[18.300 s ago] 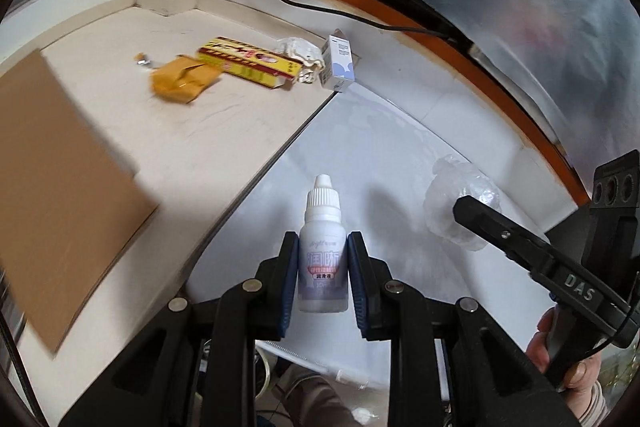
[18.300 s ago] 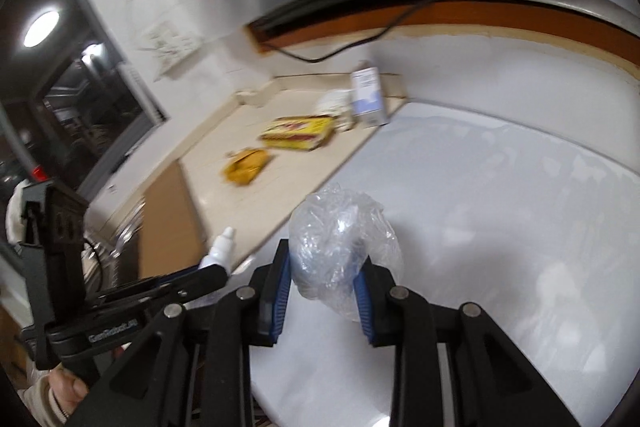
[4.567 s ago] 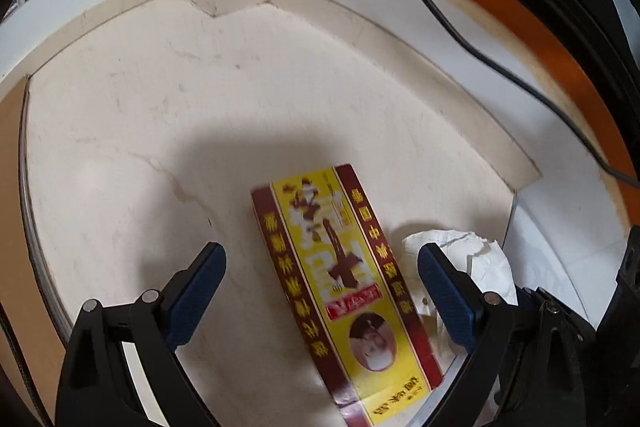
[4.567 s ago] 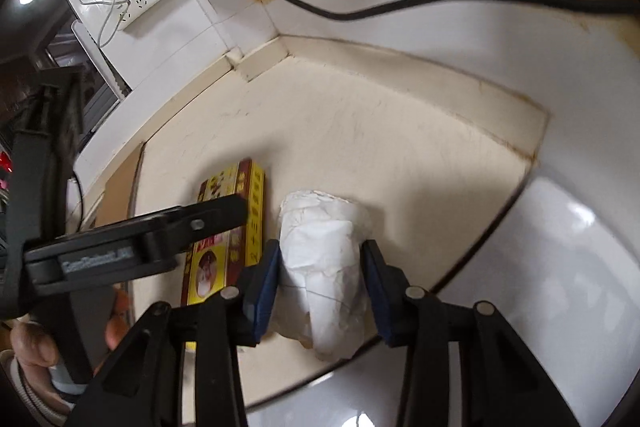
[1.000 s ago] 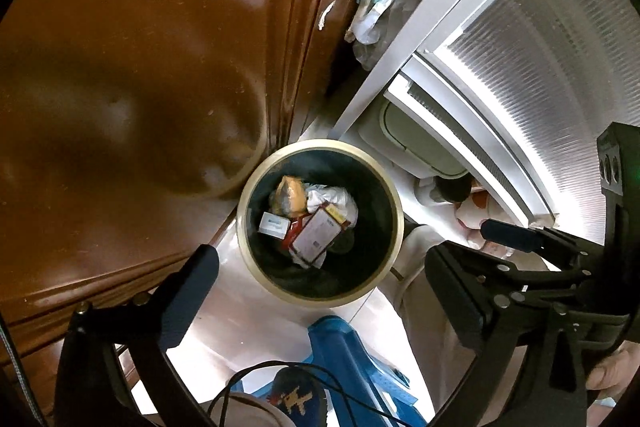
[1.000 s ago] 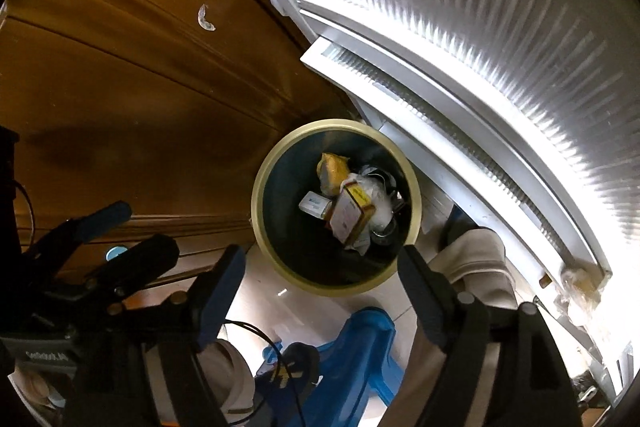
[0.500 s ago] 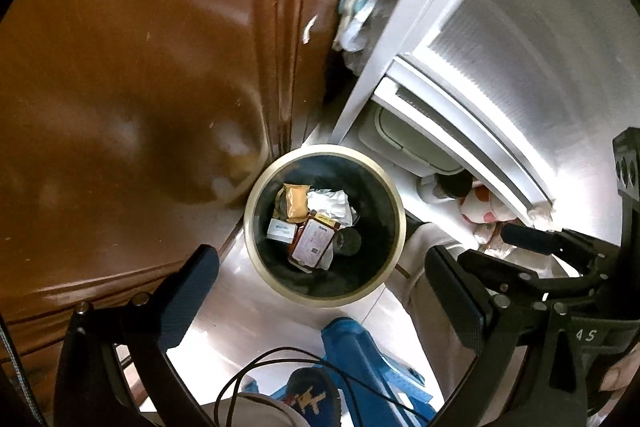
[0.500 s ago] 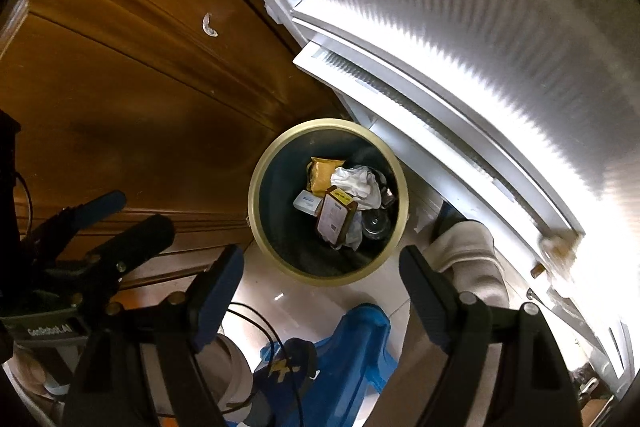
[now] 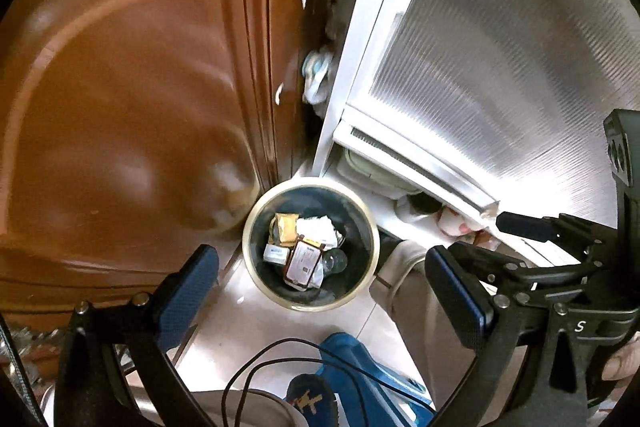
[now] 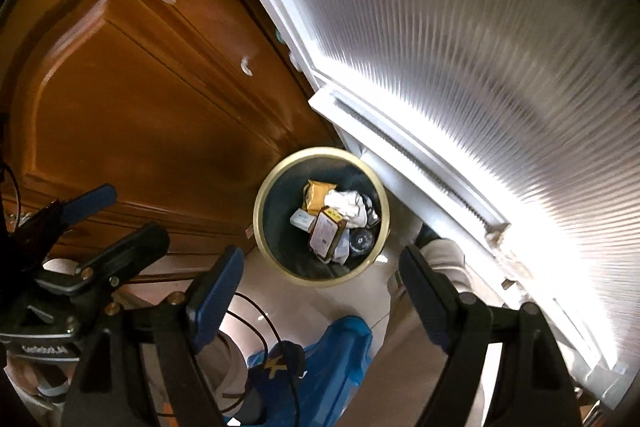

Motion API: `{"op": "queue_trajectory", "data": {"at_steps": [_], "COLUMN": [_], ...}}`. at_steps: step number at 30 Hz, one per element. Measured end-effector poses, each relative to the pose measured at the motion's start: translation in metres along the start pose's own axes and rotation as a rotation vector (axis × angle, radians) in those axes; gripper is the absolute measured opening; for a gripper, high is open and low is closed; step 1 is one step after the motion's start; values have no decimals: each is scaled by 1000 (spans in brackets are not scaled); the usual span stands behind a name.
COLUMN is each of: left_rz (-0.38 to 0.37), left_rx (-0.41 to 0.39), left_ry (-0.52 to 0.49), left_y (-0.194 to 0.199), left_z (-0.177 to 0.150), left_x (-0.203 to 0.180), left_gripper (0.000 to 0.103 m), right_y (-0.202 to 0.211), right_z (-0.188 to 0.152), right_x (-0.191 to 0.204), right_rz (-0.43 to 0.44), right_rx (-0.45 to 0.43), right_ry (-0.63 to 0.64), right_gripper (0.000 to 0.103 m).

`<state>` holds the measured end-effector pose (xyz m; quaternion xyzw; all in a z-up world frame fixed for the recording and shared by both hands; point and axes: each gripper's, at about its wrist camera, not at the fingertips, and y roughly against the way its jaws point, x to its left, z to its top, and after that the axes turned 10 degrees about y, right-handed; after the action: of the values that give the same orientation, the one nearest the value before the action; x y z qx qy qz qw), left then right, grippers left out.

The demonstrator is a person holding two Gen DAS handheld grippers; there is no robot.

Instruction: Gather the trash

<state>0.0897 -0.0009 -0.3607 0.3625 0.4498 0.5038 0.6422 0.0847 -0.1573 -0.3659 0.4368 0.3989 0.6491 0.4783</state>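
Note:
A round trash bin with a pale rim (image 9: 256, 223) (image 10: 264, 187) stands on the floor far below both grippers. Inside lie the red and yellow box (image 9: 303, 261) (image 10: 325, 233), crumpled white paper (image 9: 316, 229) (image 10: 346, 205), a yellow wrapper (image 9: 286, 227) (image 10: 316, 195), a small white box (image 9: 275, 253) (image 10: 302, 219) and a clear plastic item (image 9: 334, 261). My left gripper (image 9: 320, 299) is open and empty above the bin. My right gripper (image 10: 320, 291) is open and empty too. The right gripper also shows in the left wrist view (image 9: 560, 267), at the right.
A brown wooden cabinet door (image 9: 132, 107) (image 10: 140, 107) rises left of the bin. A white ribbed panel (image 9: 500, 47) (image 10: 460, 47) rises to the right. A blue slipper (image 9: 360, 379) (image 10: 320, 367), a trouser leg (image 9: 408, 287) and a black cable (image 9: 280, 359) lie below the grippers.
Both grippers have risen and drawn back, so the bin looks smaller and farther away. The box has settled flatter among the trash. Both grippers stay open.

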Motion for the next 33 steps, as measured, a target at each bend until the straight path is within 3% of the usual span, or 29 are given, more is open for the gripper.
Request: {"op": "queue_trajectory", "data": {"at_steps": [4,9,14,21,33], "left_rz": [-29,-38,-7,0,69], "left_rx": [-71,-183,-290,-393,-532], "left_ry": [-3,-43,-43,-14,3], "left_y": [42,95,146,209,301], "left_z": [-1,4,19,41,59], "left_x": [-8,-23,-34,-41,-61], "left_gripper": [102,102,102,102,102], "right_y": [29,81,129,205,302], "right_z": [2,8,16,33,46], "right_x": [11,32,42,51,77], "right_rz": [-7,-79,-107,-84,-206], "right_rx": [-59,-190,-276,-380,-548], "right_ry": [28,145,190,148,133], "right_gripper": [81,81,81,81,81]}}
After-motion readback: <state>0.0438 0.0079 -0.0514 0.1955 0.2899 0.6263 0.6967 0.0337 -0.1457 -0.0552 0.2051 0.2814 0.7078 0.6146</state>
